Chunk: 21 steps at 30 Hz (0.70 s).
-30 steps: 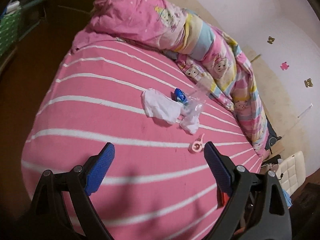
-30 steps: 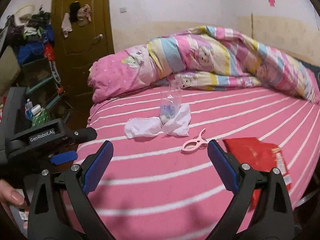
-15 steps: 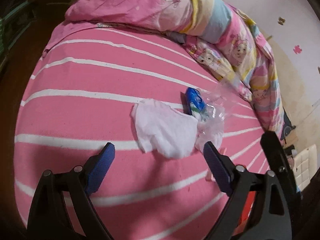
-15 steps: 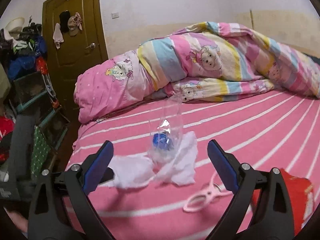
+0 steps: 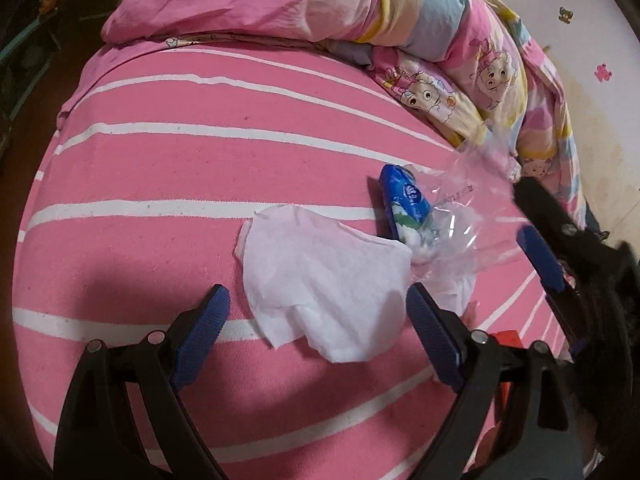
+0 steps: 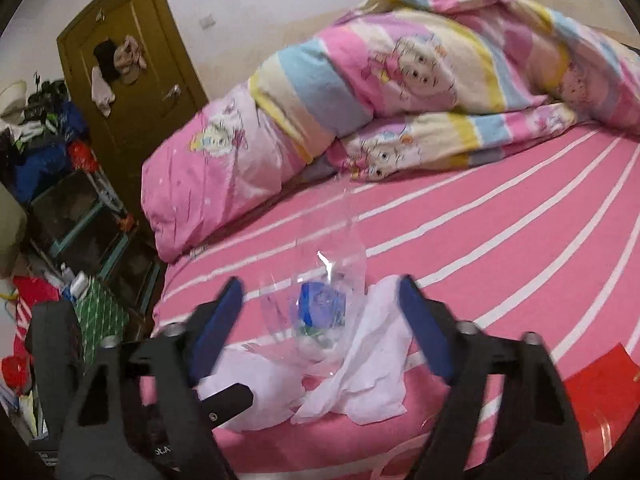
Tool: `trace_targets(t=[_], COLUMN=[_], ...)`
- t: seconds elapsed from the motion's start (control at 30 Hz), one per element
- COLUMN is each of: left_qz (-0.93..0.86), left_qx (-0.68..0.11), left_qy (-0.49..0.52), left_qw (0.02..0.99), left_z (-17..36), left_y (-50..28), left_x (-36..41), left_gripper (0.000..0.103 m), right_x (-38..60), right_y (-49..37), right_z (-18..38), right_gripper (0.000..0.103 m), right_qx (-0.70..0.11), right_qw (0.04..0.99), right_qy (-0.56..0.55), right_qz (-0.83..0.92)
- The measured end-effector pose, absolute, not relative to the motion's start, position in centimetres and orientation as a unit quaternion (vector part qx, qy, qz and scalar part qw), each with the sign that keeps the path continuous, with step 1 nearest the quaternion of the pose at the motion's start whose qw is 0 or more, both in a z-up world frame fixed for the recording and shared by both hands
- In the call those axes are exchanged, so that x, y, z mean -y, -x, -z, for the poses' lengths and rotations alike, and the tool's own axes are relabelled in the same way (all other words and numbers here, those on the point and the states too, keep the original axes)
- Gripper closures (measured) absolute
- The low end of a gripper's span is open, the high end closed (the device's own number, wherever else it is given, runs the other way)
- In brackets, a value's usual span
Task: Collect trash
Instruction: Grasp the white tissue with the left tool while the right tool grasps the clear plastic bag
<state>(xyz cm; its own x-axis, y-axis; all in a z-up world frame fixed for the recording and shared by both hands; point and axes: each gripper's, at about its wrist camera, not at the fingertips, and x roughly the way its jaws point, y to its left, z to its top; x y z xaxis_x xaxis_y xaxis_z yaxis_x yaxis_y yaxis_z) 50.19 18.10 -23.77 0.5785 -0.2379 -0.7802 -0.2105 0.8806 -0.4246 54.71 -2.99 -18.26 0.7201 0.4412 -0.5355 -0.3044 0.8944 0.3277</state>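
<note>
A white tissue (image 5: 324, 276) lies flat on the pink striped bed sheet (image 5: 160, 168). My left gripper (image 5: 316, 320) is open, low over the sheet, its blue pads on either side of the tissue's near edge. Beside the tissue are a blue wrapper (image 5: 404, 196) and a crumpled clear plastic bag (image 5: 460, 220). My right gripper (image 6: 320, 316) is open and straddles the clear bag (image 6: 332, 280) with the blue wrapper (image 6: 320, 300) inside it; a second white tissue (image 6: 372, 372) lies under it. My right gripper also shows in the left wrist view (image 5: 540, 256).
A red snack packet (image 6: 592, 392) lies on the bed at the right. A rolled cartoon quilt (image 6: 400, 92) and pink pillow (image 6: 208, 168) fill the far side. A door (image 6: 132, 72) and cluttered shelves (image 6: 60, 208) stand left of the bed.
Both grippers have moved forward and down toward the trash pile. The tissue now sits between my left pads, the clear bag between my right pads. Both stay open.
</note>
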Motion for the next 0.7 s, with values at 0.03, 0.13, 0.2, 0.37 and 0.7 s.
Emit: trace_targets(t=[0.03, 0.13, 0.2, 0.37, 0.7], left_qz=[0.006, 0.0, -0.007, -0.022, -0.035], left_qx=[-0.459, -0.46, -0.46, -0.462, -0.461], left_qy=[0.241, 0.225, 0.213, 0.191, 0.231], left_qw=[0.855, 0.859, 0.862, 0.866, 0.856], left_z=[23.8, 23.9, 24.0, 24.2, 24.0], left_y=[-50.2, -50.4, -50.6, -51.2, -51.8], left_x=[-18.0, -17.5, -17.2, -16.8, -18.3], left_gripper=[0.017, 0.02, 0.025, 0.04, 0.062], right_x=[2.7, 1.8, 1.6, 1.9, 3.4], right_y=[-54.9, -55.5, -55.6, -55.9, -56.9], right_z=[18.5, 19.2, 19.5, 20.0, 21.0], right_gripper=[0.04, 0.041, 0.041, 0.048, 0.086], right_qx=[-0.323, -0.344, -0.344, -0.349, -0.361], right_qw=[0.917, 0.906, 0.906, 0.905, 0.909], right_qy=[-0.106, -0.093, -0.087, -0.088, -0.076], right_qz=[-0.211, -0.23, -0.231, -0.228, -0.194])
